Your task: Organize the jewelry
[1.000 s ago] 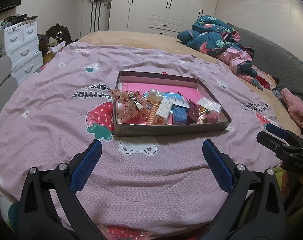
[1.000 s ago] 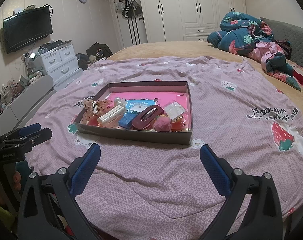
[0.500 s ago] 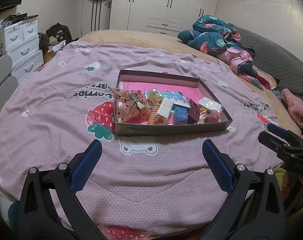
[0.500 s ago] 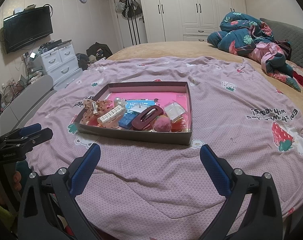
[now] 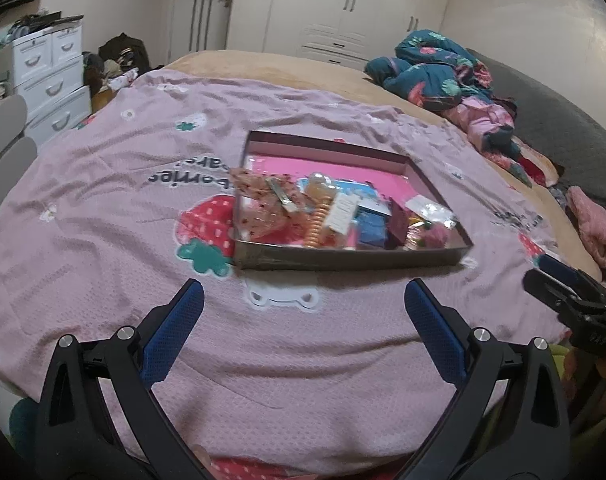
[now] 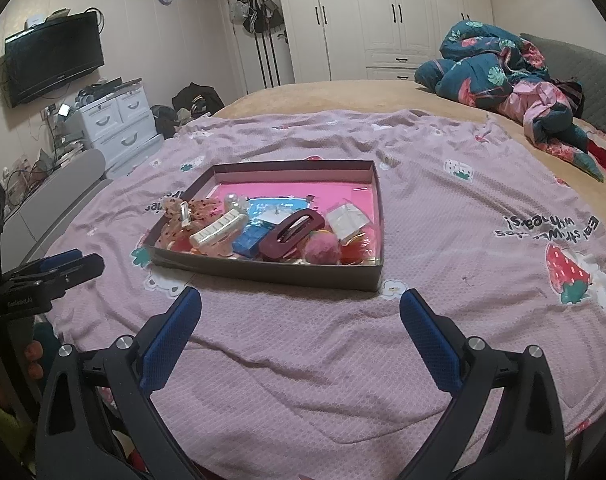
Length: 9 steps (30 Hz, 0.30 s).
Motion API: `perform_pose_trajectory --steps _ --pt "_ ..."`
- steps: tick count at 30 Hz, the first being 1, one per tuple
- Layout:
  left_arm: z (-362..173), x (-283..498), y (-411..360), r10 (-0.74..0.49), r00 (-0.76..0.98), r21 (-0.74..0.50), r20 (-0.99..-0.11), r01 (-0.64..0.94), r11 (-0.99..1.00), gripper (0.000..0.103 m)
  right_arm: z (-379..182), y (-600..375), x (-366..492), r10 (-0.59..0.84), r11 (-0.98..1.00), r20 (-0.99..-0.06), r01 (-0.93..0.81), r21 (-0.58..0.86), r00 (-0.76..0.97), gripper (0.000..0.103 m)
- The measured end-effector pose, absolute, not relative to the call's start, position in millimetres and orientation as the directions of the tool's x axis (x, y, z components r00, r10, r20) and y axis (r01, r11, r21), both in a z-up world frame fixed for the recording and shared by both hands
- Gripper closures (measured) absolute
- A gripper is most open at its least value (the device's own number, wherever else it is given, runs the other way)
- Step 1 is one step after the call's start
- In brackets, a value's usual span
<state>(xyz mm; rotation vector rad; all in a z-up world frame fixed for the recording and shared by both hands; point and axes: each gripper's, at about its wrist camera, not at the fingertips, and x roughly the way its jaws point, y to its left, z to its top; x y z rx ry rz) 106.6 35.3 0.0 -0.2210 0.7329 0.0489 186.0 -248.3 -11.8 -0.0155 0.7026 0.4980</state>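
Note:
A shallow brown box with a pink floor lies on the pink blanket. Inside it are a sheer bow clip, a cream claw clip, a maroon claw clip, a blue block, a pink pom-pom and an orange coil. My left gripper is open, short of the box's near wall. My right gripper is open too, just before the box's near-right corner. Nothing is between either pair of fingers.
The pink blanket covers a bed with a tan cover. A heap of teal and pink bedding lies at the far right. White drawers and a wall television stand left. Wardrobes line the back wall.
The left wrist view has shifted slightly, and the box now sits a touch lower and is blurred. The right gripper has hardly moved. Both stay open.

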Motion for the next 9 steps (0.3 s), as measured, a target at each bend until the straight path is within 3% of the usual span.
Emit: perform_pose_trajectory --steps 5,9 --pt "-11 134 76 0.085 0.698 -0.139 -0.712 -0.258 0.956 0.009 -21 -271 228 0.391 0.912 -0.632 -0.376 0.165 0.669 0.004" --pt "-25 166 130 0.205 0.638 -0.083 -0.742 -0.391 0.917 0.009 -43 -318 298 0.217 0.976 -0.672 -0.175 0.132 0.708 0.004"
